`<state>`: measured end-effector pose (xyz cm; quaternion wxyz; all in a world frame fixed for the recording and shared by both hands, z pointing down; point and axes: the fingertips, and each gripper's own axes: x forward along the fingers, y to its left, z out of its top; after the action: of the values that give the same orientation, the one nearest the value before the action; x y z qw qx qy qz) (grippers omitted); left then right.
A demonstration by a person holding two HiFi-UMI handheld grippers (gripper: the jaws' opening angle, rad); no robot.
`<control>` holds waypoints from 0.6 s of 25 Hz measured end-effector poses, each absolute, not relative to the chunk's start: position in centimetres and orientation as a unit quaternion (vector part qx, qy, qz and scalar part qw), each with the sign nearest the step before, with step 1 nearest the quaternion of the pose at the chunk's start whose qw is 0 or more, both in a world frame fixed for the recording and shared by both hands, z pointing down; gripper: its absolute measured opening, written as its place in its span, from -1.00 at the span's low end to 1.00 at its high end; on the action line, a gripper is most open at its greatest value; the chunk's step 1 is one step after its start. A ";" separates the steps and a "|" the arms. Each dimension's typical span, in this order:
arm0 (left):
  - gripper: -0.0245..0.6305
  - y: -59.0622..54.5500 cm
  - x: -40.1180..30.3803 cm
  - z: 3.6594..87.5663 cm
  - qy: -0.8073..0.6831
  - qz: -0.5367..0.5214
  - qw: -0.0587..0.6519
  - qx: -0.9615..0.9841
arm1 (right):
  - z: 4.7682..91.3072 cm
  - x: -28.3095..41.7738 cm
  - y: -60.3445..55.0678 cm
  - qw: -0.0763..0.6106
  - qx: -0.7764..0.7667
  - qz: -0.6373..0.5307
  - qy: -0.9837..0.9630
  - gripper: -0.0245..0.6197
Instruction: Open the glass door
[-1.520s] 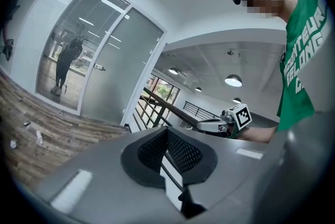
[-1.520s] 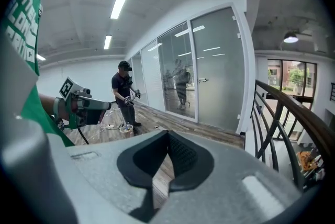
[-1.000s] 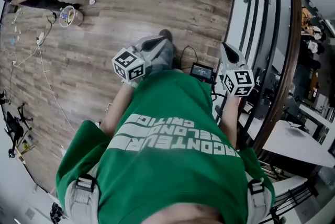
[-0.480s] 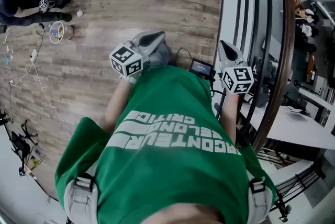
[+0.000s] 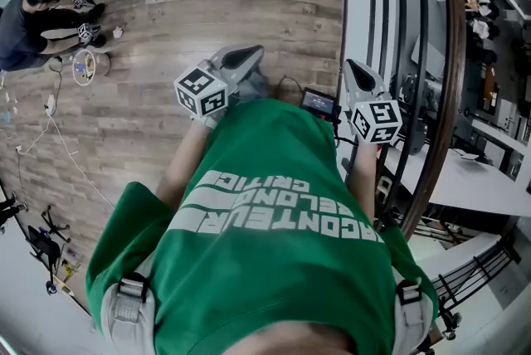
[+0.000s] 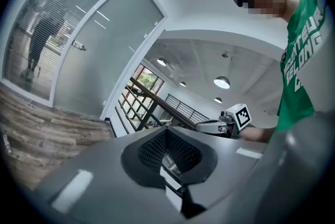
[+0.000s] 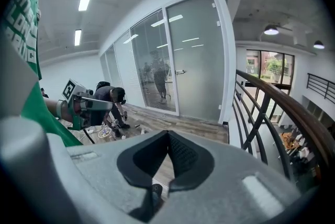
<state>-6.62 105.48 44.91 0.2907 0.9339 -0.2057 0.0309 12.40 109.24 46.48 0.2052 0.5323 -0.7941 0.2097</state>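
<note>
As the glass door [image 7: 198, 55] is a tall framed pane, I'd judge it heavy and rigid and slow to start swinging. The glass itself is slick and nothing to clamp. The only sensible hold looks to be the small lever handle [image 7: 180, 72] at mid-height on its left edge. It is thin and metal, so it needs a firm, square bite.

- Door: frosted grey panel in a pale frame, shut. Small fittings on its right edge may be hinges, but I can't be sure.
- Position: well ahead of the right gripper [image 7: 168, 139], above and beyond its tips. From the left gripper [image 6: 166, 134] it lies far off to the upper left.
- Beside the door runs a glazed wall [image 7: 146, 60], striped as if with blinds, with figures dim behind it.
- Right gripper: jaws together, nothing between them.
- Left gripper: the same, jaws closed and empty.
- Both are held low in front of the green shirt [image 5: 274, 229].
- A dark railing [image 7: 272, 108] runs to the right of the right gripper.
- Wood-plank floor [image 5: 207, 5] lies ahead.
- A person [image 7: 107, 97] crouches to the left of the right gripper, well apart from it.
</note>
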 end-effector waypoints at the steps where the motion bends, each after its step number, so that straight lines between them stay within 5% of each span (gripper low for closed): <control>1: -0.90 105.0 -6.5 44.8 -0.200 0.029 0.292 0.935 | 46.5 12.3 108.8 0.208 0.533 0.211 -0.793 -0.94; 15: -0.90 97.8 -10.2 45.3 -0.198 0.021 0.285 0.938 | 46.0 9.5 102.8 0.232 0.530 0.197 -0.791 -0.94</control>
<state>-10.21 97.85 45.31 0.2847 0.9378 -0.1977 0.0210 9.51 102.79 45.99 0.2322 0.5300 -0.7915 0.1968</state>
